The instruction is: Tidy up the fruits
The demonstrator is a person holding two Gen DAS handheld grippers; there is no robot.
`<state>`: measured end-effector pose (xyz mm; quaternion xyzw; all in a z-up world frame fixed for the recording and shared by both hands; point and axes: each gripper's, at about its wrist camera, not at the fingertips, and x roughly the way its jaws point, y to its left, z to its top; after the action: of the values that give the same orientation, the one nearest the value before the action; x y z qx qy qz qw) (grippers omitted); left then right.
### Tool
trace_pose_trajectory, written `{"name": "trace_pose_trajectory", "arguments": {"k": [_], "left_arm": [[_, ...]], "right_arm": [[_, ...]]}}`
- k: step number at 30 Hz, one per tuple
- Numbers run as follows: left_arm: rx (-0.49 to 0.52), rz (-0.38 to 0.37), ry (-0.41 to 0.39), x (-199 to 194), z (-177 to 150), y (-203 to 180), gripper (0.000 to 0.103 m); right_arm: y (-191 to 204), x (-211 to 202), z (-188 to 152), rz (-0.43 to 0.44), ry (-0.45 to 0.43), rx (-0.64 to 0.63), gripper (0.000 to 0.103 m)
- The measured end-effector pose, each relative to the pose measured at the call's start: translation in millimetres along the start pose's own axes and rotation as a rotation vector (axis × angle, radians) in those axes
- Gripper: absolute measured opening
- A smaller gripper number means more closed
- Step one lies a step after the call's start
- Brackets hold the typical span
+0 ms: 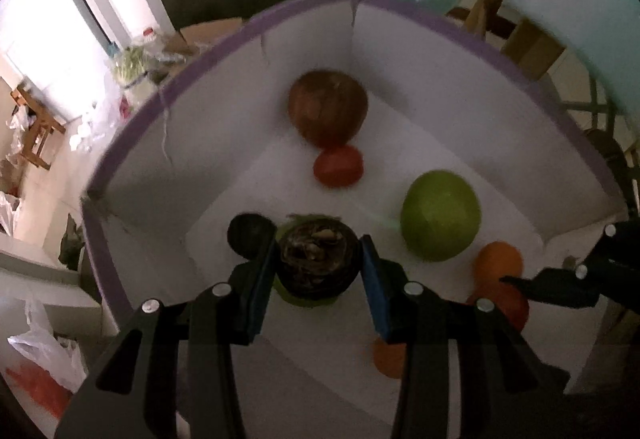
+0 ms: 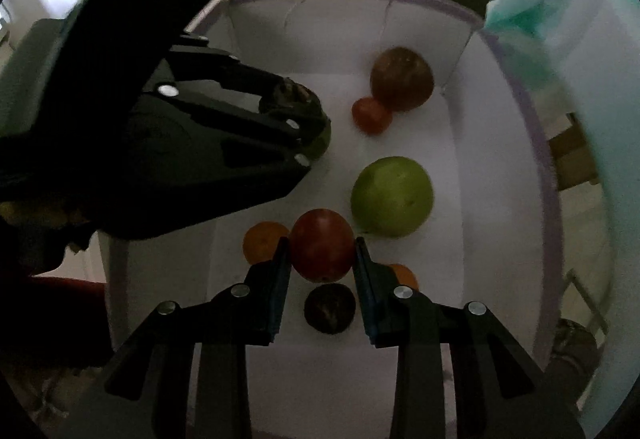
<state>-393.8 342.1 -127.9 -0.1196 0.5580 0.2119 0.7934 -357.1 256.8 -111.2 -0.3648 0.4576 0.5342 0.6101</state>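
The left gripper (image 1: 318, 271) is pointing steeply down into a white box with a purple-edged rim (image 1: 224, 35), its blue-padded jaws closed on a dark, rough-topped round fruit with a green underside (image 1: 316, 259). Just left of that fruit a small black rounded thing (image 1: 250, 235) is sitting on the white floor; what it is cannot be told.

The right gripper (image 2: 322, 267) is also reaching down into the box, its jaws narrow and clamping a round dark-red fruit (image 2: 322, 245). Below the held fruit, on the near side, a small dark brownish fruit (image 2: 330, 309) is lying on the box floor. Two orange round fruits are sitting either side of it, one to the left (image 2: 264, 241) and one half hidden behind the right jaw (image 2: 404, 275).

A large green round fruit (image 2: 392, 195) is resting right of centre. At the far end a brown, coconut-like round fruit (image 2: 402, 79) is touching a small red tomato-like fruit (image 2: 372, 115). A pale teal plastic bag (image 2: 560, 39) is hanging beyond the right wall.
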Motion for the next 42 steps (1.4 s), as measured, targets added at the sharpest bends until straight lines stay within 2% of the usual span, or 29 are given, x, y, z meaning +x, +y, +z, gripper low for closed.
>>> {"name": "trace_pose_trajectory", "arguments": {"k": [2,6,10,22,24,25,26,27,31,33,38,40,42], "left_arm": [[-0.001,-0.011,0.017,2.2,-0.5,-0.2,0.043],[0.006,0.030,0.080,12.2,2.7,-0.8,0.044],[-0.021,0.015,0.113,17.4,3.2,4.0,0.048],[-0.019,0.017,0.120,16.1,0.6,0.7,0.049],[-0.022,0.011,0.121,16.9,0.3,0.8,0.050],[-0.026,0.008,0.119,16.1,0.4,1.4,0.055],[-0.031,0.002,0.112,14.3,0.9,2.9,0.059],[-0.035,-0.003,0.103,11.7,0.7,3.2,0.066],[-0.032,0.006,0.100,10.6,2.7,3.6,0.070],[-0.026,0.012,0.098,10.2,3.5,2.6,0.072],[-0.039,0.004,0.099,8.4,5.6,3.5,0.072],[-0.062,-0.010,0.069,0.2,8.0,7.6,0.075],[-0.097,-0.025,0.002,-14.2,13.1,14.8,0.077]], "right_arm": [[-1.9,10.1,5.0,-0.014,0.026,0.002,0.032],[-3.7,23.5,0.4,-0.018,0.061,0.021,0.032],[-4.7,26.6,-0.7,-0.024,0.076,0.023,0.032],[-5.4,35.9,5.2,-0.026,0.099,0.022,0.034],[-8.1,35.3,6.3,-0.025,0.094,0.035,0.041],[-8.9,34.2,6.7,-0.024,0.090,0.040,0.046],[-9.9,30.2,6.4,-0.021,0.079,0.046,0.057],[-10.3,27.2,6.5,-0.022,0.070,0.047,0.064],[-12.9,17.3,7.5,-0.025,0.043,0.057,0.069],[-12.8,15.6,8.4,-0.027,0.041,0.057,0.076],[-13.2,10.0,4.2,-0.038,0.035,0.053,0.085],[-12.5,3.1,5.8,-0.035,0.026,0.063,0.085],[-15.9,-16.6,11.2,-0.034,-0.016,0.081,0.085]]}}
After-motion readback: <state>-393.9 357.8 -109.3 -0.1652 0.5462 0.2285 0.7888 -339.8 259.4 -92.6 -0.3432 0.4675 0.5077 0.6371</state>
